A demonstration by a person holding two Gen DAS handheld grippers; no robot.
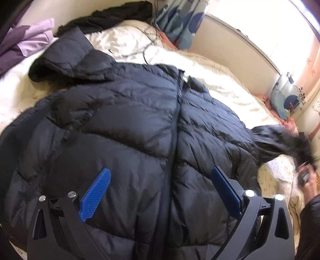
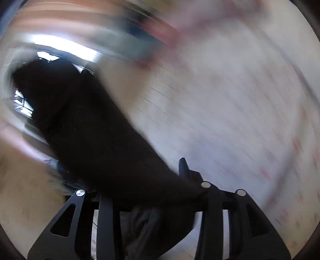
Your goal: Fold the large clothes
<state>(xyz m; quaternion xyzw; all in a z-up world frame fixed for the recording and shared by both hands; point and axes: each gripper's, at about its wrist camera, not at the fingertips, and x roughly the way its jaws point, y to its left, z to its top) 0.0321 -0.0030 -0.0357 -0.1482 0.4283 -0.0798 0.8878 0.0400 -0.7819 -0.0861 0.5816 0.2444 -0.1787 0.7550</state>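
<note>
Left wrist view
Jacket: I see a large black quilted puffer jacket (image 1: 144,120) spread front-up across the bed, its zipper line running down the middle and its hood lying toward the upper left.
Bed: a cream-white rumpled bedsheet (image 1: 230,84) shows around the jacket on the top and right.
Left gripper (image 1: 160,192): my black two-finger tool with blue ribbed pads (image 1: 96,196) hangs just above the lower part of the jacket; the fingers are spread wide, one on each side of the zipper line, and nothing is between them.
Sleeve: the jacket's right-hand black sleeve (image 1: 280,142) is lifted off the sheet and stretches toward the right edge, where a hand (image 1: 308,180) with the other tool is blurred.
Other clothes: a lilac and purple garment (image 1: 26,42) lies at the upper left, and a second black garment (image 1: 112,18) lies beyond the hood.
Pillows: blue-patterned cushions (image 1: 180,22) stand against the far wall.

Right wrist view
Picture: I get heavy motion blur here.
Right gripper (image 2: 152,176): black fabric of the sleeve (image 2: 96,128) runs from the upper left down between the black fingers and fills the gap; the left fingertip is hidden under it, so I read this as a pinch on the sleeve.
Background: pale patterned sheet (image 2: 240,120), streaked.
</note>
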